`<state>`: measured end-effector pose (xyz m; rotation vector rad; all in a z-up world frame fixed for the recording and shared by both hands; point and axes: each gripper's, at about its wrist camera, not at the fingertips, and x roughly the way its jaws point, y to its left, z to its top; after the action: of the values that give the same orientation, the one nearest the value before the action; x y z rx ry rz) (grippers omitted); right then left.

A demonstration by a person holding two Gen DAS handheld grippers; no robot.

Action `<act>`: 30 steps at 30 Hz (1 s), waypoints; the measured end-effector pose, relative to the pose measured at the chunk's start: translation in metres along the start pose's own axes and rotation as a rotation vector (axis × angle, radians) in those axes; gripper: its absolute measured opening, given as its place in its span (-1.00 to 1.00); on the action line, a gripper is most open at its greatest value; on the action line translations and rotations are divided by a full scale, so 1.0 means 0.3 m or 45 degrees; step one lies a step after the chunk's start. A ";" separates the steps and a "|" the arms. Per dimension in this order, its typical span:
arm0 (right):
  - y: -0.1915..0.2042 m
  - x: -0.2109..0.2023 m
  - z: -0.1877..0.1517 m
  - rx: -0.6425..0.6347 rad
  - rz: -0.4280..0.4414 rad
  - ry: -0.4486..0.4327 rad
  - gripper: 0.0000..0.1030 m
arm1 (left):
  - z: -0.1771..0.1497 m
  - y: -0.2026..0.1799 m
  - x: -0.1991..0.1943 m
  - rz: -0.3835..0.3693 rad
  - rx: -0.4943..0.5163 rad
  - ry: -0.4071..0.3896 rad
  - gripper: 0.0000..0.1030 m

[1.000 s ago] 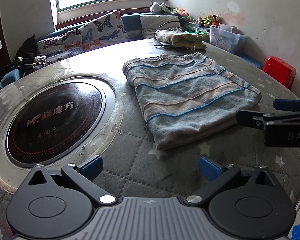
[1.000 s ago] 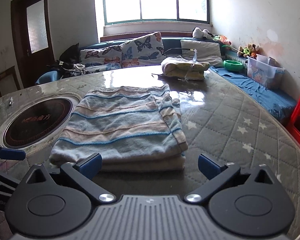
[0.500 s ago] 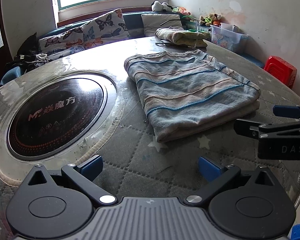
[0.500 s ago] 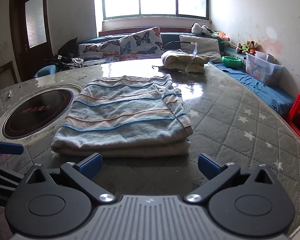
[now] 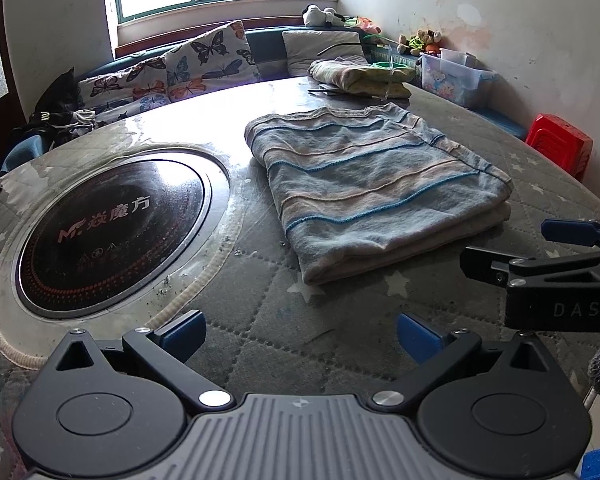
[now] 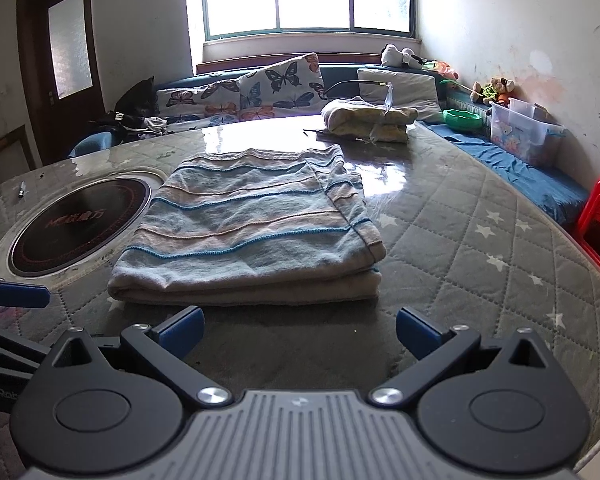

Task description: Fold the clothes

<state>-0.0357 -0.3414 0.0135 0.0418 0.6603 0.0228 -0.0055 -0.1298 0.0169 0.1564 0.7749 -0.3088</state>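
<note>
A folded striped garment (image 5: 372,184) (image 6: 252,236), grey-blue with tan and blue lines, lies flat on the quilted round table (image 5: 260,312) (image 6: 480,248). My left gripper (image 5: 300,332) is open and empty, held back from the garment's near left corner. My right gripper (image 6: 300,332) is open and empty too, a short way in front of the garment's near folded edge. The right gripper (image 5: 540,248) shows at the right side of the left wrist view. The left gripper (image 6: 4,300) shows at the left edge of the right wrist view.
A black round hotplate (image 5: 112,232) (image 6: 80,224) is set into the table left of the garment. A second folded pile (image 5: 360,76) (image 6: 368,120) sits at the table's far side. Butterfly cushions (image 6: 276,84), a plastic box (image 6: 524,132) and a red stool (image 5: 560,144) stand beyond.
Both grippers have drawn back from the garment toward the table's near edge, so it looks farther away. The garment itself has not moved.
</note>
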 end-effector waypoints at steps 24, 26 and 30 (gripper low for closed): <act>-0.007 -0.037 -0.007 0.022 0.011 -0.021 1.00 | 0.000 -0.019 -0.050 0.029 0.008 -0.018 1.00; -0.007 -0.038 -0.007 0.023 0.012 -0.023 1.00 | 0.001 -0.022 -0.054 0.030 0.011 -0.020 1.00; -0.008 -0.040 -0.007 0.028 0.014 -0.024 1.00 | 0.004 -0.029 -0.058 0.035 0.018 -0.022 1.00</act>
<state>-0.0466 -0.3442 0.0191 0.0668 0.6416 0.0256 -0.0193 -0.1345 0.0297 0.1773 0.7527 -0.2894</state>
